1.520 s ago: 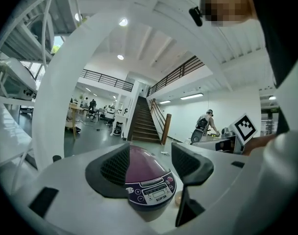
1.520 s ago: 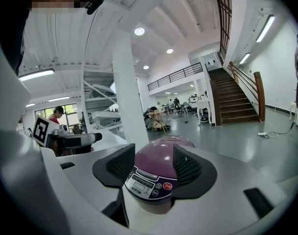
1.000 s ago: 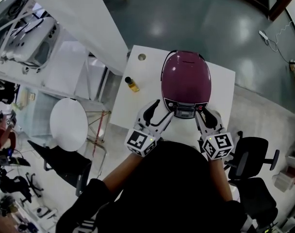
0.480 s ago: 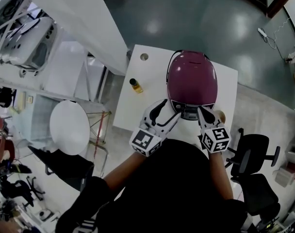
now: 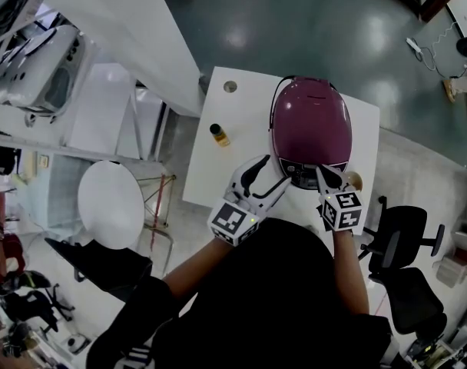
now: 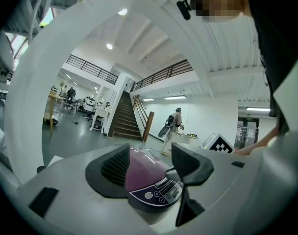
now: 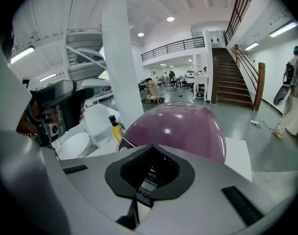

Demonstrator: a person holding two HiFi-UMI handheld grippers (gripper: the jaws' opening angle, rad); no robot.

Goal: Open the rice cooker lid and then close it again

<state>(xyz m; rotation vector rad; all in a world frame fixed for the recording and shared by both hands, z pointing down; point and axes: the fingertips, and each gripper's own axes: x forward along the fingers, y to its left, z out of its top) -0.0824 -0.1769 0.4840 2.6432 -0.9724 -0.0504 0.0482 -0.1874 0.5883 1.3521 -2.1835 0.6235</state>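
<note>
Since the rice cooker sits with its purple lid down on the white table, the opening step looks not yet done. Farthest left stands a small bottle of yellow liquid, well apart from the work. Next comes the left gripper, pointing level at the cooker's front-left corner with its jaws wide apart (its own view frames the lid dome and the control panel between the pads, neither pad pressing). The cooker's long axis runs away from the person, panel at the near end and hinge presumably at the far end, so the lid should swing up and away. On the right, the right gripper tilts down with its jaws closed together on nothing, its tips just over the near edge of the panel. It is the hand nearer the release, and a downward push there seems the coming move. White lettering on the panel may read SUPOR, but it is too small to be sure.
</note>
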